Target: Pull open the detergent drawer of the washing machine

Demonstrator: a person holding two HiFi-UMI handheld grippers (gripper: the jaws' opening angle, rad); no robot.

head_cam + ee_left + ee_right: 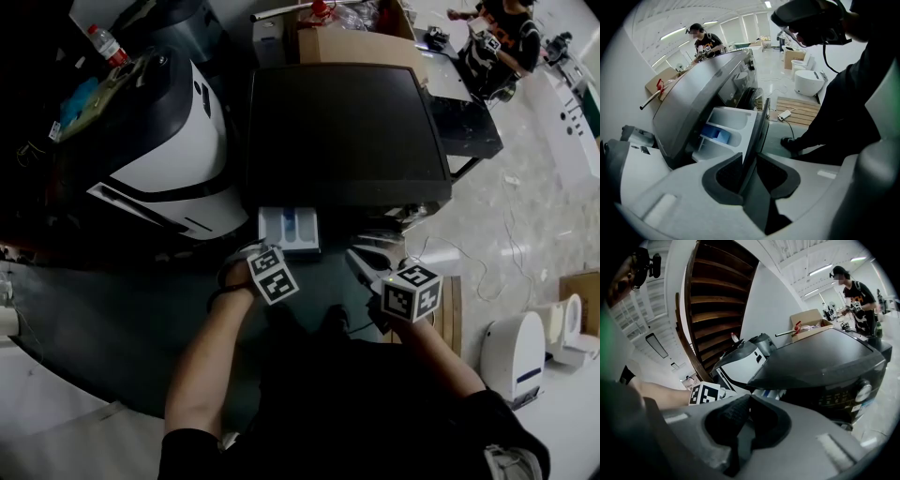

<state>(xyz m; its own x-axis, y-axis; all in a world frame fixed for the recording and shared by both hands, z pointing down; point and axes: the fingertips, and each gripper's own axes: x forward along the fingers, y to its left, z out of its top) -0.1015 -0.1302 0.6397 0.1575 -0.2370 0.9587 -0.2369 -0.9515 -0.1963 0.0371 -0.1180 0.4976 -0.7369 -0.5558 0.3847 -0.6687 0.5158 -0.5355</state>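
Note:
The dark washing machine (342,131) stands ahead of me. Its white detergent drawer (289,230) is slid out from the front's upper left corner, and a blue insert (717,134) shows inside. My left gripper (752,161) points steeply down and is shut on the drawer's dark front panel (759,126), which runs edge-on between the pads. Its marker cube (272,274) sits just below the drawer in the head view. My right gripper (746,416) hangs in front of the machine to the right of the drawer, jaws shut on nothing; its marker cube (411,292) shows there.
A white-and-black appliance (169,141) stands close on the machine's left. A cardboard box (356,42) lies behind the machine, and a person (502,37) works at the far right. A wooden pallet (452,309), cables and a white device (514,352) are on the floor to the right.

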